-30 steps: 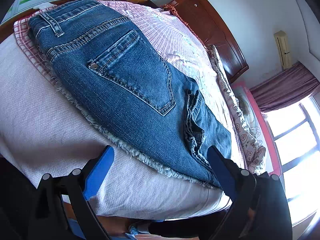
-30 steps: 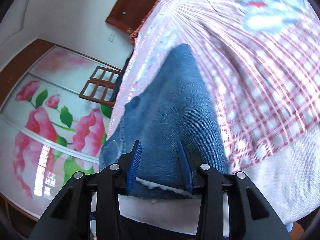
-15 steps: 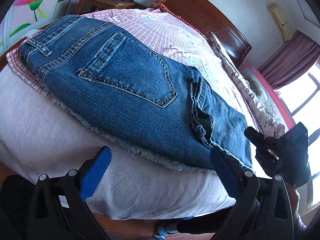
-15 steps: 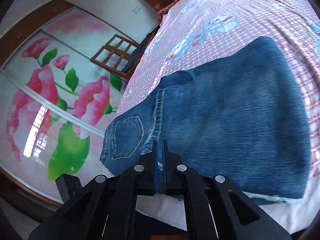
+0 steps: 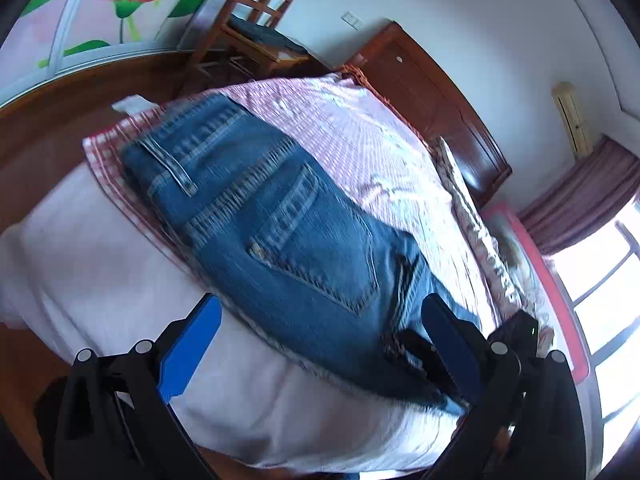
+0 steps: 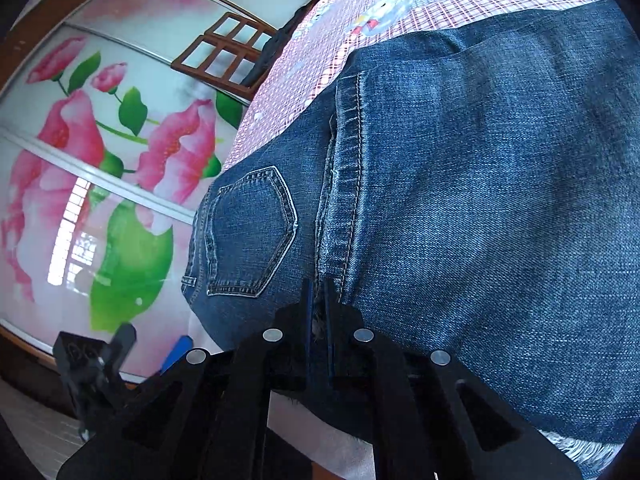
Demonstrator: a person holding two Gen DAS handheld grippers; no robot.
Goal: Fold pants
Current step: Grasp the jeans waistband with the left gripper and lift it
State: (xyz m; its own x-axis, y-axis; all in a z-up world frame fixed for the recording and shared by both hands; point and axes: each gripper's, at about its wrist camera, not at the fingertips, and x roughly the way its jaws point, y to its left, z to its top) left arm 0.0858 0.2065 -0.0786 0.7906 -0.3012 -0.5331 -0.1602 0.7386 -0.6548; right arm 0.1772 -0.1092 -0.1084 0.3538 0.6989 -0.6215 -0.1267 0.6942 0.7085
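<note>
The blue denim pants (image 5: 280, 248) lie flat on the bed (image 5: 120, 280), back pocket (image 6: 250, 232) upward, resting partly on the pink-and-white checked bedsheet (image 5: 360, 136) and partly on the plain white cover nearer the bed's edge. The waistband with its belt loop (image 5: 168, 164) sits at the end of the pants toward the floral-printed wardrobe door (image 6: 100, 160); the frayed hem runs along the side of the pants nearest the bed's edge.

The left gripper (image 5: 320, 344) is held over that frayed side of the pants with its blue-padded fingers (image 5: 192, 348) spread wide; nothing lies between them. Its view is motion-blurred, so whether a pad touches the cloth cannot be told.

The right gripper (image 6: 318, 312) has its jaws drawn almost together, pinching the denim beside the stitched seam (image 6: 352, 184), to the right of the back pocket as seen in the right wrist view.

A brown wooden chair (image 5: 256, 28) stands beyond the waistband end of the pants. The dark wooden headboard (image 5: 432, 92) stands beyond the checked sheet, on the far side of the pants from the grippers.
</note>
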